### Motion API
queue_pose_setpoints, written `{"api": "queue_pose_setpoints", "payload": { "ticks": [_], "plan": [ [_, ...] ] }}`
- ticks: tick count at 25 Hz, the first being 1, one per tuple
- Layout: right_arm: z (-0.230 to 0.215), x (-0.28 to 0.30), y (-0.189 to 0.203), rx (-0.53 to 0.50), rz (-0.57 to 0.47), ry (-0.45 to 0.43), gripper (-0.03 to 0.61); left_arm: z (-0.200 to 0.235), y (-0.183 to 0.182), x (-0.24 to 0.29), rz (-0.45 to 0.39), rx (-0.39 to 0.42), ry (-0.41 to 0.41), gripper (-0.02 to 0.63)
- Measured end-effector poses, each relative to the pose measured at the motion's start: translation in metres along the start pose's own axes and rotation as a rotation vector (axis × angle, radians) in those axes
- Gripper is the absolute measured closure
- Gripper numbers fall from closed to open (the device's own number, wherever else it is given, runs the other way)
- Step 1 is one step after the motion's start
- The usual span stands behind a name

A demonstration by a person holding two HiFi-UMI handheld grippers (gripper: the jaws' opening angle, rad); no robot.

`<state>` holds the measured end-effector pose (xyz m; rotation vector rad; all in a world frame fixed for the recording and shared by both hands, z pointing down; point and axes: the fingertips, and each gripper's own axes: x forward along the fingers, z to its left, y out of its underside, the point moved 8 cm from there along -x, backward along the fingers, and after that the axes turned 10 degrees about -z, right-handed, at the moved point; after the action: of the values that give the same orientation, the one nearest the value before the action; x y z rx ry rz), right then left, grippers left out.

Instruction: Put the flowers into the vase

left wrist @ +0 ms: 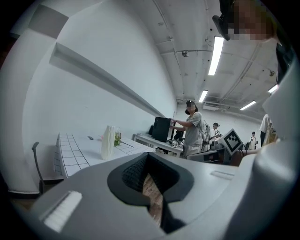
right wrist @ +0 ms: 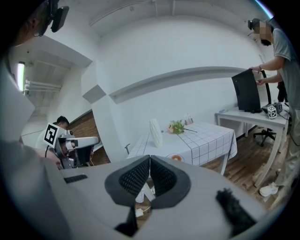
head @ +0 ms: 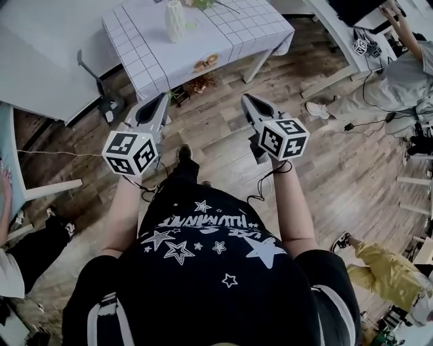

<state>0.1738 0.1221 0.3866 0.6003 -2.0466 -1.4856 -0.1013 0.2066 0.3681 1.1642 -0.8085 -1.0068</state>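
Over floor [head: 211, 135], left tool [head: 164, 99], right tool [head: 245, 100] closed

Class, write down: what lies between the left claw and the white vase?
Between the left claw and the vase, the head view shows a little wooden floor, then bare checked tablecloth.

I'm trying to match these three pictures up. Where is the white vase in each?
Head view: the white vase stands at the top, left of centre.
Left gripper view: left of centre, mid-height.
Right gripper view: just above the middle.
Shared landmark: the checked tablecloth under it.
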Motion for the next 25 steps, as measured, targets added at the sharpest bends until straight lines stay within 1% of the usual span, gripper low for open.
{"api": "queue_pose_setpoints", "payload": {
  "ticks": [4, 11, 15, 25],
  "plan": [
    [-0.014, 0.025, -0.004, 0.018, 0.001, 0.021, 0.566, 0.018, -0.001, 0.026, 0.008, -0.005, 0.023, 0.604],
    [-0.036, 0.083, -0.018, 0.021, 0.009, 0.028, 0.566, 0.066, -0.009, 0.067, 0.019, -0.015, 0.018, 0.604],
    [-0.050, 0.112, -0.028, 0.023, 0.014, 0.047, 0.566, 0.091, -0.013, 0.093, 0.020, -0.027, 0.027, 0.604],
    [-0.069, 0.163, -0.049, -0.008, 0.039, 0.078, 0.566, 0.139, -0.022, 0.134, 0.015, -0.045, 0.045, 0.604]
  ]
}}
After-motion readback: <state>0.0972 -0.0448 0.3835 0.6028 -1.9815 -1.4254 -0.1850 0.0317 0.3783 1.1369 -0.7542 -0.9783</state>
